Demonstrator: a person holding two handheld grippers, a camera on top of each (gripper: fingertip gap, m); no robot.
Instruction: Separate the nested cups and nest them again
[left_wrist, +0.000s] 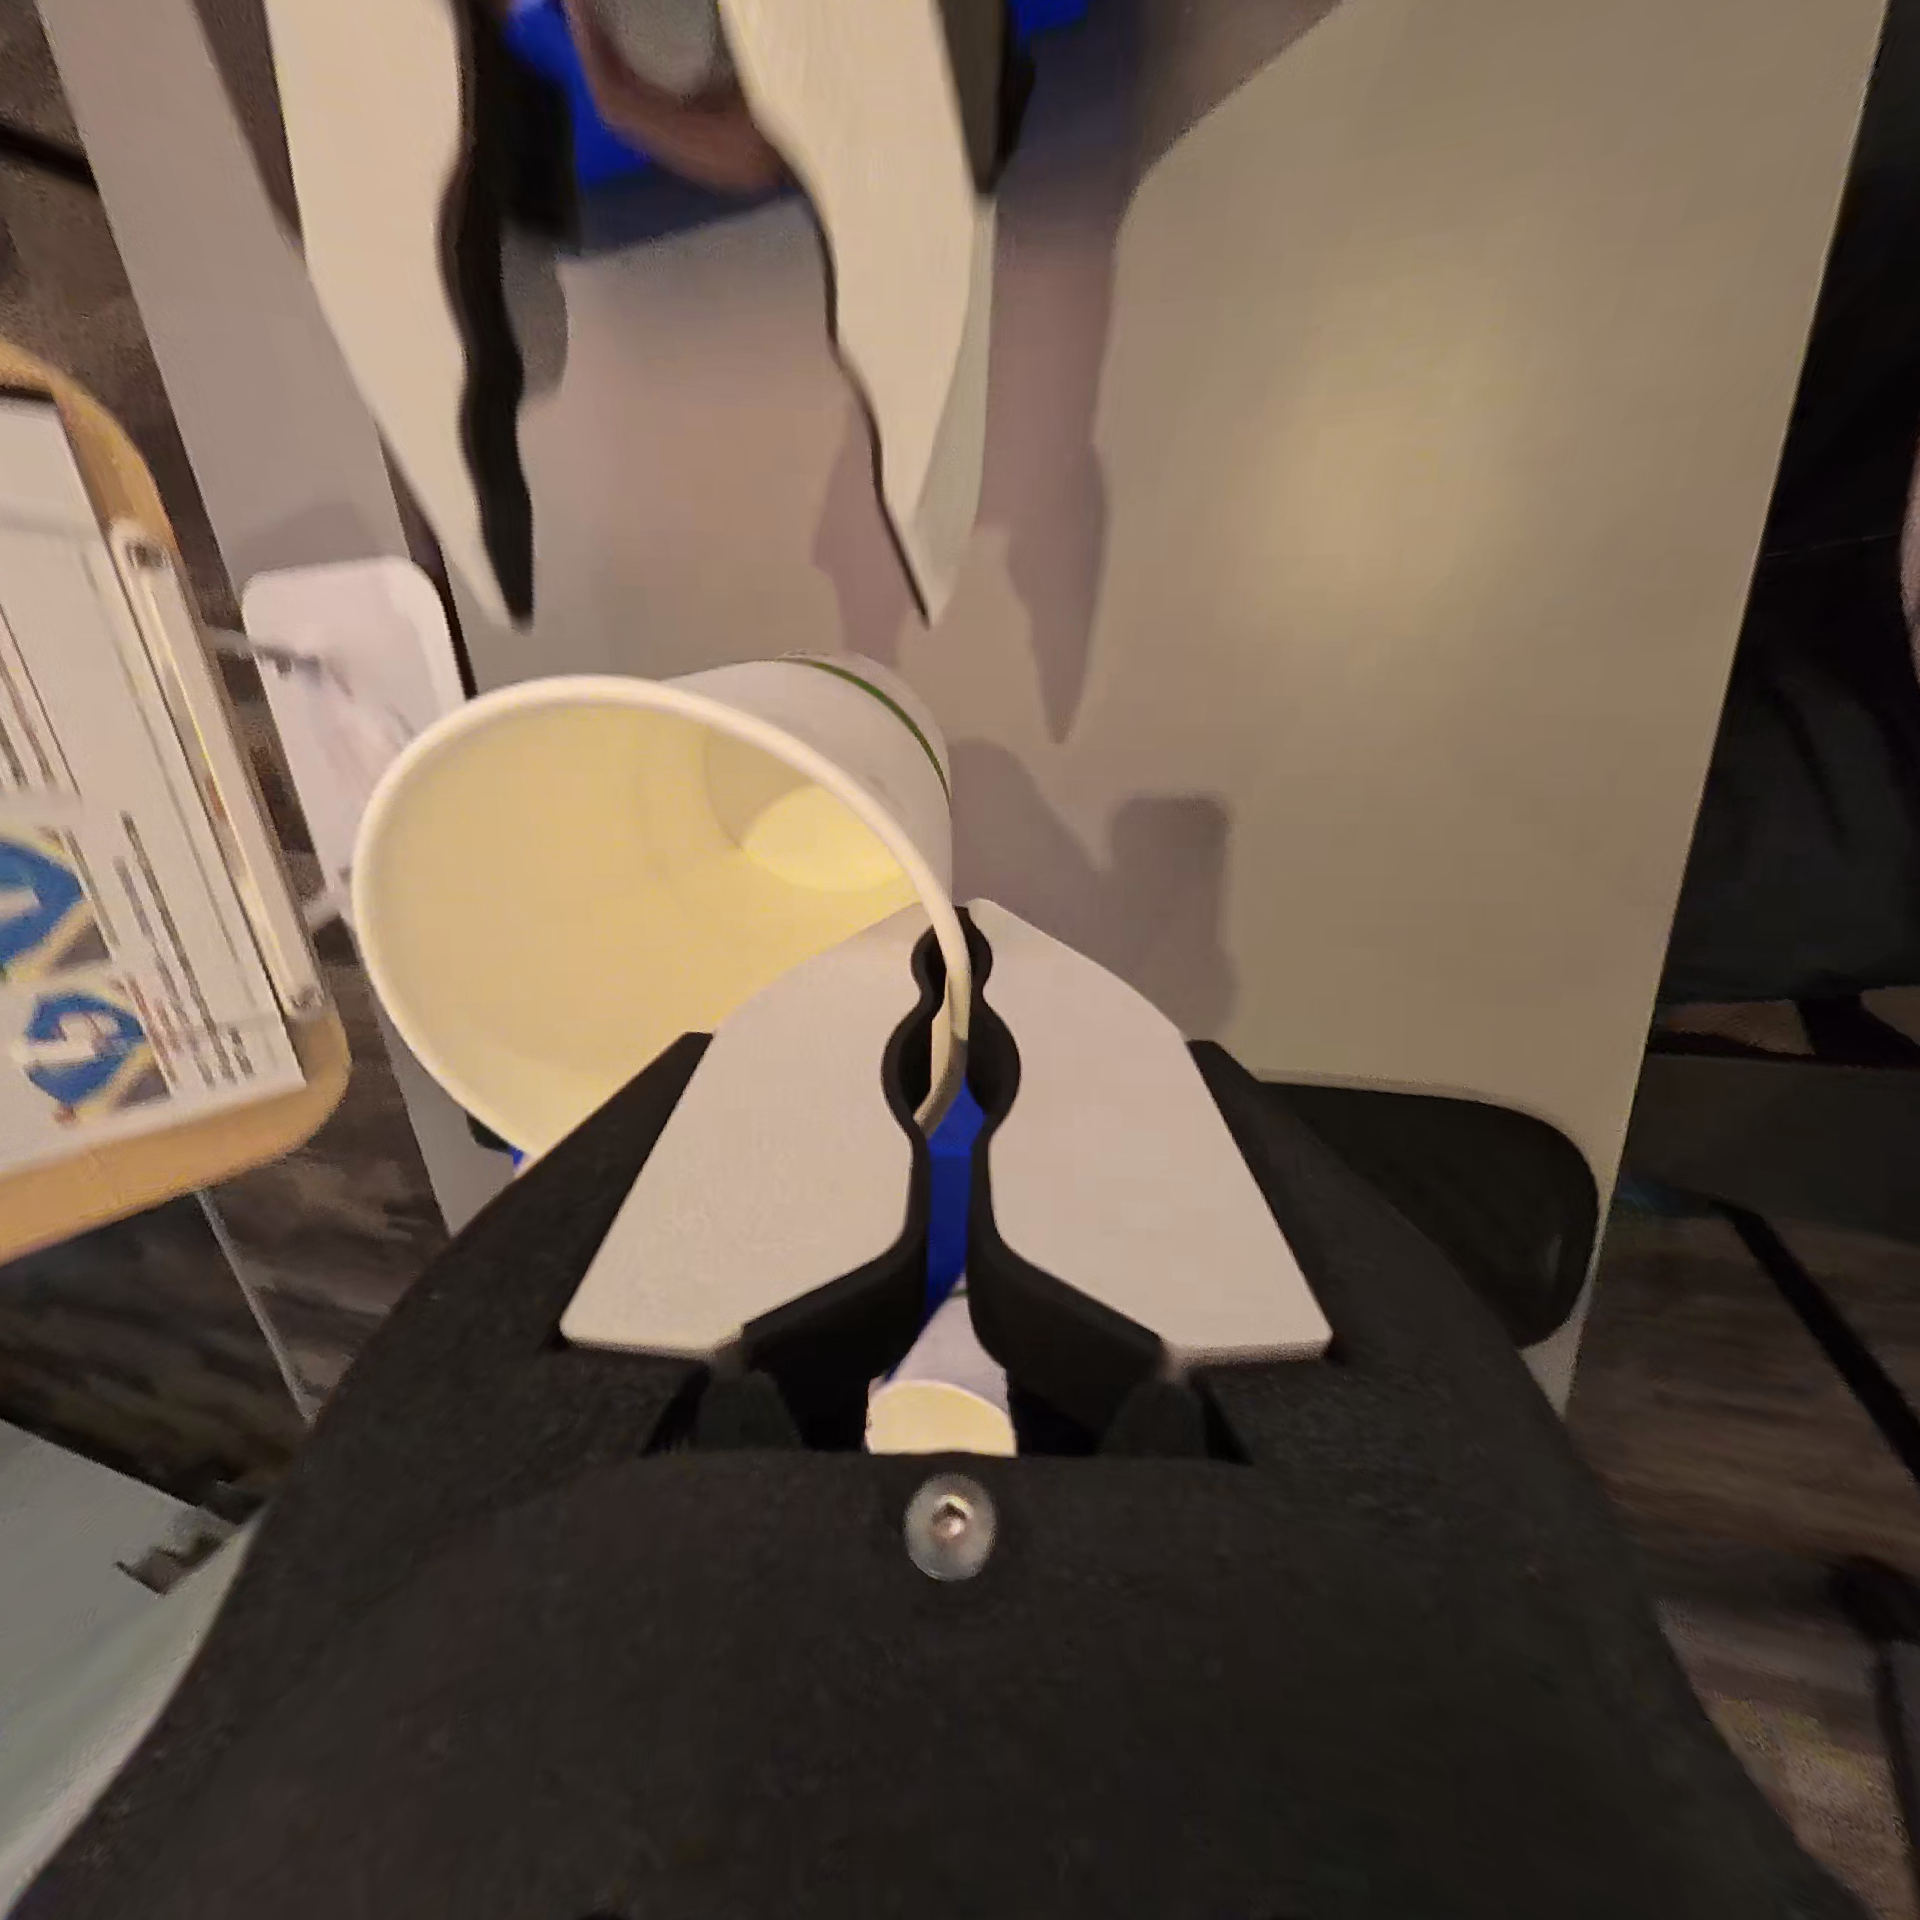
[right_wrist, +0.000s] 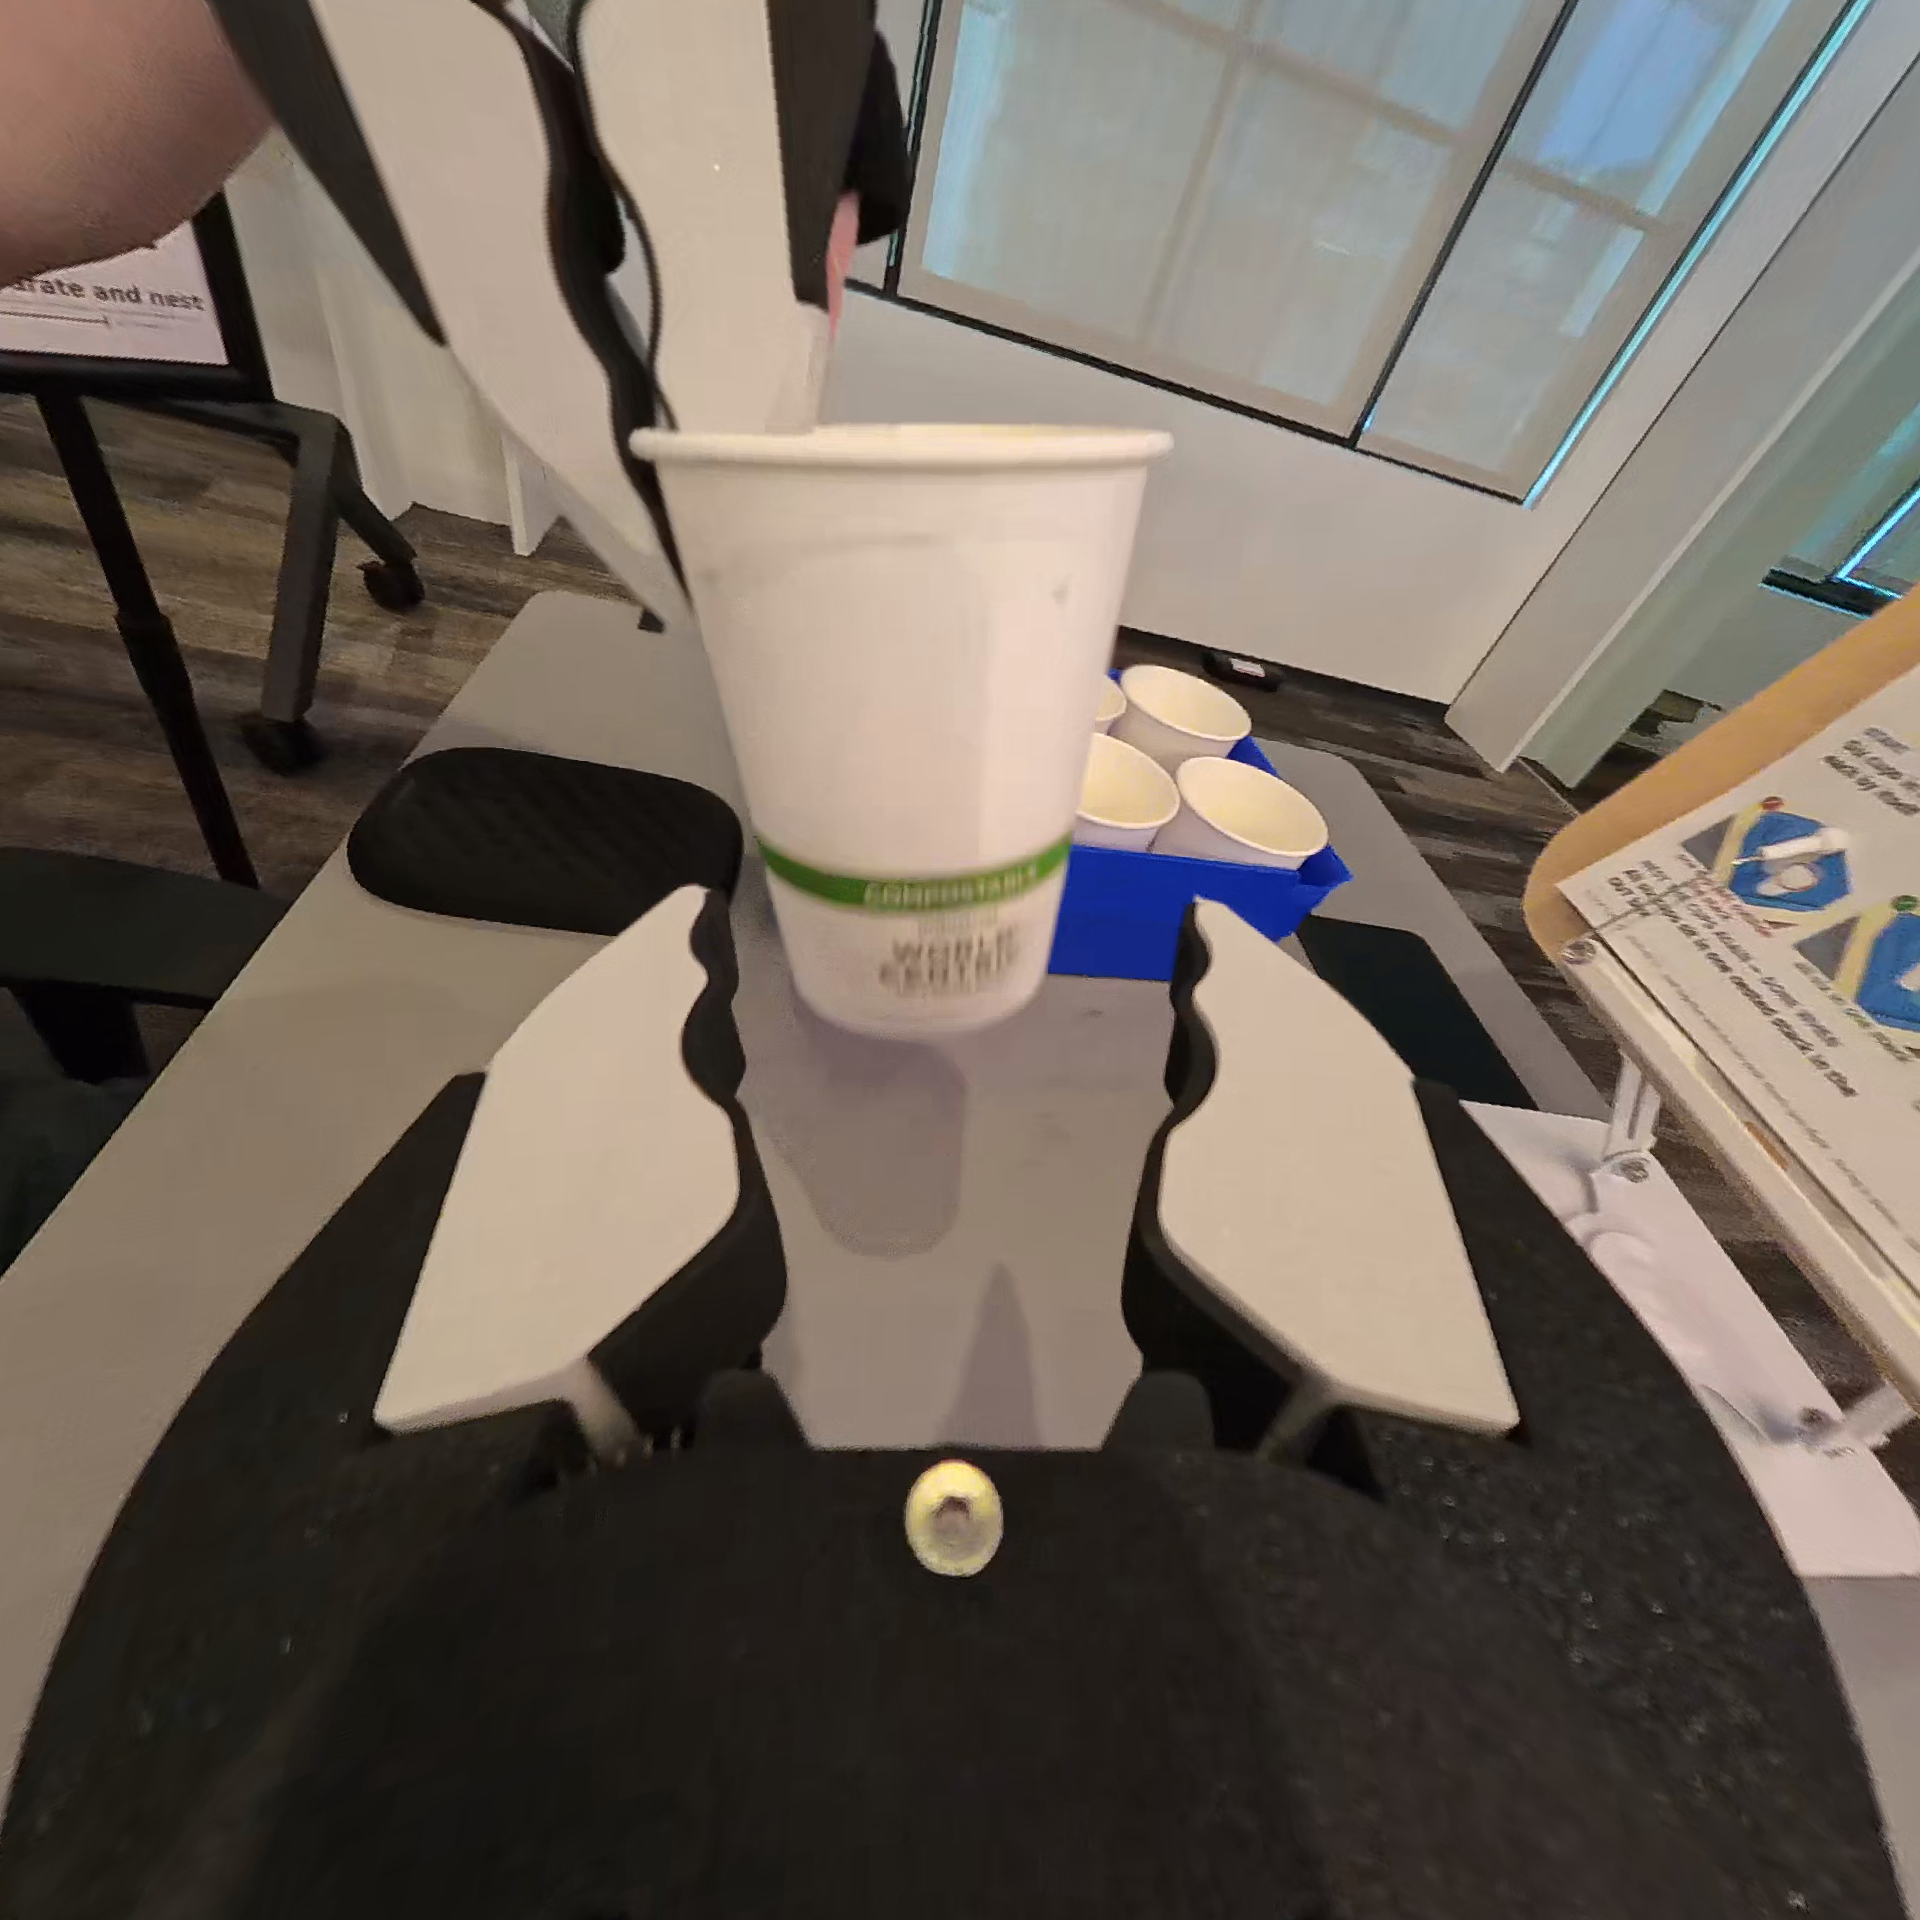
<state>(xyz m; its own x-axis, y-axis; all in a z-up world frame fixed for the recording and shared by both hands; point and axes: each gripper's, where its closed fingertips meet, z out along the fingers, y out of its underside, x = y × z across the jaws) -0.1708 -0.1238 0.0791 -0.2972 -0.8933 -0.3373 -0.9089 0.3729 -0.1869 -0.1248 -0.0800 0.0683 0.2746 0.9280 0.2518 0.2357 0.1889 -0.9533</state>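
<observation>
Paper cup (right_wrist: 904, 717) hangs above the tabletop (right_wrist: 312, 1039), rim pinched by left tongs (left_wrist: 951, 997). Right tongs (right_wrist: 956, 987) gape wide, empty.

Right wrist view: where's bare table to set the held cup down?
Bare grey table lies under the cup and toward the open right gripper, bordered by the black pad to the left. Crowded behind: the blue bin of cups. At the right edge, papers and the instruction board. The left gripper pinches the cup's rim.
</observation>
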